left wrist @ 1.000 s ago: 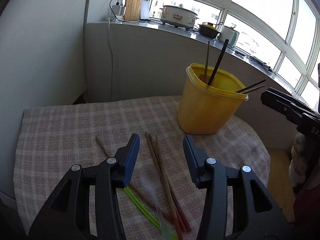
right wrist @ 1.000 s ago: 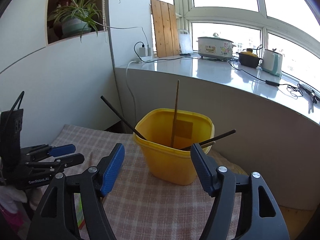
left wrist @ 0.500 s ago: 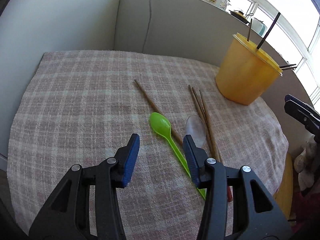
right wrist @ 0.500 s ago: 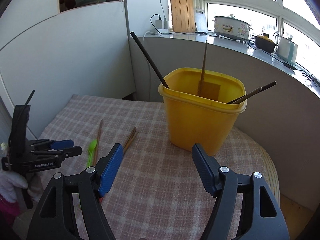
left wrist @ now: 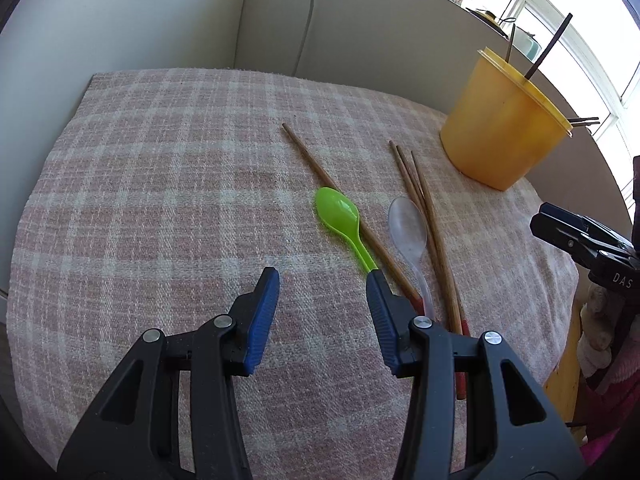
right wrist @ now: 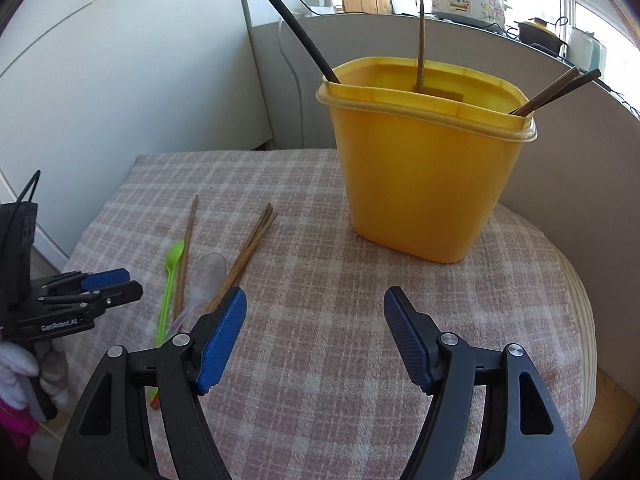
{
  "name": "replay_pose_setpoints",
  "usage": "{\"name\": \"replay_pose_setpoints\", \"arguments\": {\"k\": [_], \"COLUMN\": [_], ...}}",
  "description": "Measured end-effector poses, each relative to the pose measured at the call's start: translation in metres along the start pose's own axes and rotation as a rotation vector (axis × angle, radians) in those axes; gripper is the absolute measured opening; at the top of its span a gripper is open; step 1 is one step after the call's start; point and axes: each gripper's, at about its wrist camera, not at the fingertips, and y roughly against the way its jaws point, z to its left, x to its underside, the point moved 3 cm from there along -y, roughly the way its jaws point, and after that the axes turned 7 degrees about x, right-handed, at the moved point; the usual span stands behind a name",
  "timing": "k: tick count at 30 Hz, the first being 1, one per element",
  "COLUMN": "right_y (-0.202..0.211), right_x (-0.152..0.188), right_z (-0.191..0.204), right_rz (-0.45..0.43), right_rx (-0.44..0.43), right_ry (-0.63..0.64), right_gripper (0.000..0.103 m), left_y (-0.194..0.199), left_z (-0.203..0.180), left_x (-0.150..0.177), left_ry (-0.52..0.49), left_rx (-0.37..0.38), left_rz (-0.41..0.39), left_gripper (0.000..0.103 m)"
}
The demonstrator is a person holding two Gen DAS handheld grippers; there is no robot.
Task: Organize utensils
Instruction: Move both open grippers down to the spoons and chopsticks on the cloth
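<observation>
On the checked cloth lie a green spoon (left wrist: pixel 340 216) (right wrist: pixel 170 280), a clear spoon (left wrist: pixel 408 228) (right wrist: pixel 206 276), one lone wooden chopstick (left wrist: pixel 312 164) (right wrist: pixel 188 236) and a bundle of wooden chopsticks (left wrist: pixel 424 208) (right wrist: pixel 250 248). A yellow tub (left wrist: pixel 500 128) (right wrist: pixel 424 164) at the far right of the table holds several chopsticks. My left gripper (left wrist: pixel 322 280) (right wrist: pixel 108 286) hovers open just short of the green spoon's handle, nothing between its pads. My right gripper (right wrist: pixel 314 300) stands open over bare cloth in front of the tub.
The cloth-covered table (left wrist: pixel 160 200) ends in a rounded edge on the right (right wrist: pixel 576 292). Grey wall panels (left wrist: pixel 360 32) rise behind it. A cooker (right wrist: pixel 468 0) and pots sit on the window ledge beyond. A gloved hand (right wrist: pixel 16 364) holds the left gripper.
Both grippers have sunk toward the table and tilted downward. The left view swung from the tub to the spoons and chopsticks. Both sets of jaws kept their width.
</observation>
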Motion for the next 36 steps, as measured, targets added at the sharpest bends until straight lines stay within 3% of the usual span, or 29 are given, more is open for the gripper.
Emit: {"name": "replay_pose_setpoints", "arguments": {"k": [15,22,26,29,36], "right_y": [-0.030,-0.042,-0.052,-0.060,-0.079], "right_x": [-0.001,-0.004,-0.006,-0.008,-0.015], "right_z": [0.027,0.039,0.043,0.051,0.060], "right_rz": [0.097,0.123,0.139,0.148,0.179], "right_rx": [-0.079,-0.100,-0.103,-0.106,-0.096], "right_ry": [0.040,0.037,0.036,0.050,0.069], "right_gripper": [0.070,0.055,0.051,0.050,0.043], "left_y": [-0.023,-0.042,-0.049,-0.055,-0.058], "left_z": [-0.013,-0.025,-0.026,-0.024,-0.019], "left_x": [-0.016,-0.021,-0.023,-0.025,-0.029], "left_ry": [-0.002,-0.048,-0.072,-0.082,-0.086], "left_rx": [0.033,-0.008,-0.041,-0.067,-0.059], "left_rz": [0.027,0.042,0.034,0.036,0.036], "left_gripper": [0.043,0.042,0.037,0.025,0.015]}}
